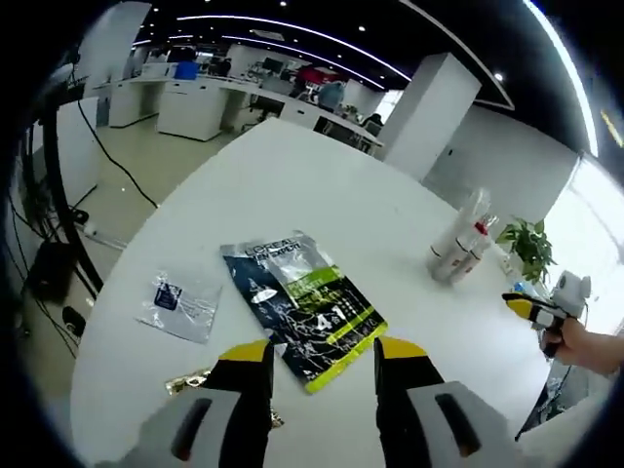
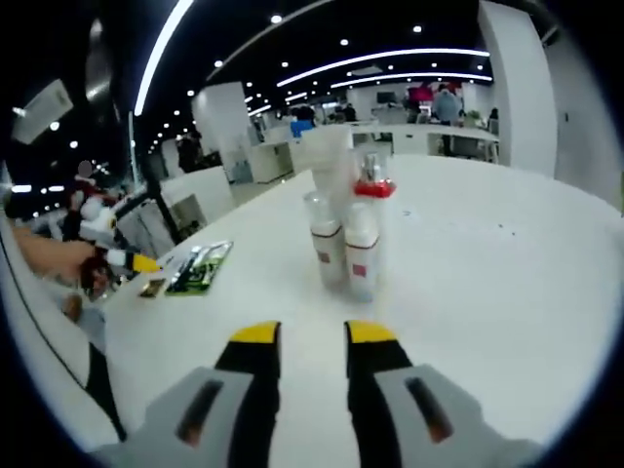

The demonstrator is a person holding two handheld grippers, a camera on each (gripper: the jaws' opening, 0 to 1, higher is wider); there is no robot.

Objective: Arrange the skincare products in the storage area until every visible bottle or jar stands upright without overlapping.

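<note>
Reaching with spread right gripper (image 2: 310,333) toward close-packed bottles (image 2: 346,244) on counter (image 2: 487,263), maybe knocking neighbours down.

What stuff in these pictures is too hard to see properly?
- Bottles, right gripper view: they overlap, so the count is unclear; labels too small to read.
- Gold packet, left gripper view: partly behind the left gripper fingers.
- Small clear packet, left gripper view: print too small.
- Potted plant, left gripper view: pot hidden by the table edge.
</note>
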